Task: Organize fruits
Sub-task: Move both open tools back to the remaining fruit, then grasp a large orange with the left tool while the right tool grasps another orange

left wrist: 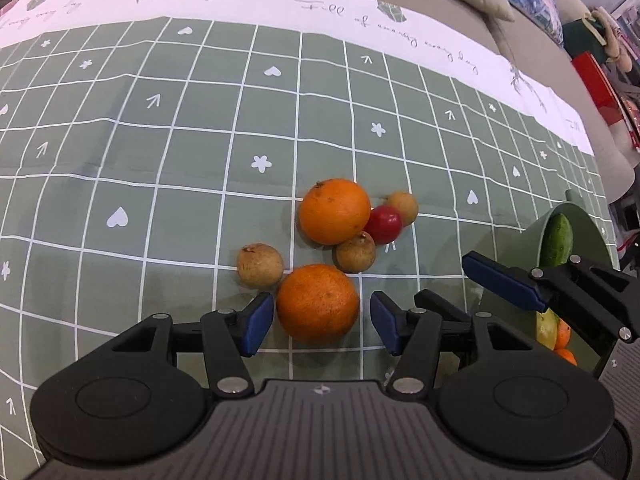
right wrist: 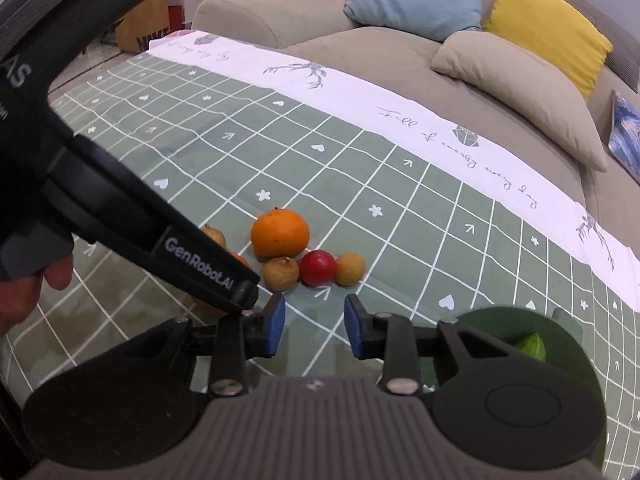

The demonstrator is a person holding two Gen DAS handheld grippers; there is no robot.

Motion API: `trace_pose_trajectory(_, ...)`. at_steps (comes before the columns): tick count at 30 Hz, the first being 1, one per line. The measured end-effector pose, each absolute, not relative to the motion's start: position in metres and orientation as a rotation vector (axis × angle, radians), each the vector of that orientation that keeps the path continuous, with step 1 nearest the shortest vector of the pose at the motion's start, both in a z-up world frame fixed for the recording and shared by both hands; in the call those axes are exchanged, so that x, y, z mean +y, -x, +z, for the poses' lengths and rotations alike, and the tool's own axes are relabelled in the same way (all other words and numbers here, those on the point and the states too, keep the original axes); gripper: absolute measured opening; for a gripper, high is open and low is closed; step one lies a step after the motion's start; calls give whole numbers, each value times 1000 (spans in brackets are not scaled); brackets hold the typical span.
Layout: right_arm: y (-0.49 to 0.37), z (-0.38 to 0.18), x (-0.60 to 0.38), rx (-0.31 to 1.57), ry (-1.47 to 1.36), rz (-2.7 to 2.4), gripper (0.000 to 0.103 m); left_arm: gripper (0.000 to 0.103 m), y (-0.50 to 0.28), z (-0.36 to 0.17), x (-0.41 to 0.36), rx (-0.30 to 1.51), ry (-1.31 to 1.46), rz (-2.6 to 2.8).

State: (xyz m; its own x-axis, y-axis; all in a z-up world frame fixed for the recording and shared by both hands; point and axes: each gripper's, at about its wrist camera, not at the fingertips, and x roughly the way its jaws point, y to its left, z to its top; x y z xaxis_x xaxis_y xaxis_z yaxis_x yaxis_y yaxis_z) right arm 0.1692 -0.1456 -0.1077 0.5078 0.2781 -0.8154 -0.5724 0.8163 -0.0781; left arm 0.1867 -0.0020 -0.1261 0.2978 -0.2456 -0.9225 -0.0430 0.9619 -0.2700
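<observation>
Between left gripper (left wrist: 322,328) pads: near orange (left wrist: 318,302), untouched | jaws spread | right gripper (right wrist: 315,326) empty, parted

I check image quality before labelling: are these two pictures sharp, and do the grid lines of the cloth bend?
Left wrist view: sharp; the tablecloth grid bows strongly toward the edges, soft shadows lie under the near orange. Right wrist view: same fisheye bending; the left tongs' body blocks the left side, corners dark.

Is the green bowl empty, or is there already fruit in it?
Not empty. In the left wrist view the green bowl already holds a green fruit and some orange fruit, partly hidden behind the right gripper.
</observation>
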Motion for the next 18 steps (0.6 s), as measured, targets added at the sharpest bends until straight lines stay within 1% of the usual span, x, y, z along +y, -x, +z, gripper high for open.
trace_pose_trajectory(3, -172, -110, -146, 906, 373, 536, 29, 65, -188, -128, -4, 1275, 251, -139)
trace_pose_trajectory(5, -172, -111, -146, 906, 380, 545, 29, 60, -189, -129, -4, 1283, 248, -144)
trace_pose_trajectory(6, -173, -112, -146, 906, 386, 550, 29, 54, -189, -129, -4, 1284, 241, -145)
trace_pose_trajectory(7, -173, -112, -145, 906, 391, 553, 29, 53, -190, -130, -5, 1285, 241, -148)
trace_pose_trajectory(12, -178, -112, -142, 902, 407, 571, 29, 51, -189, -130, 3, 1283, 279, -158)
trace_pose_trajectory(18, -186, -108, -134, 899, 389, 606, 29, 50, -182, -110, 21, 1235, 310, -157)
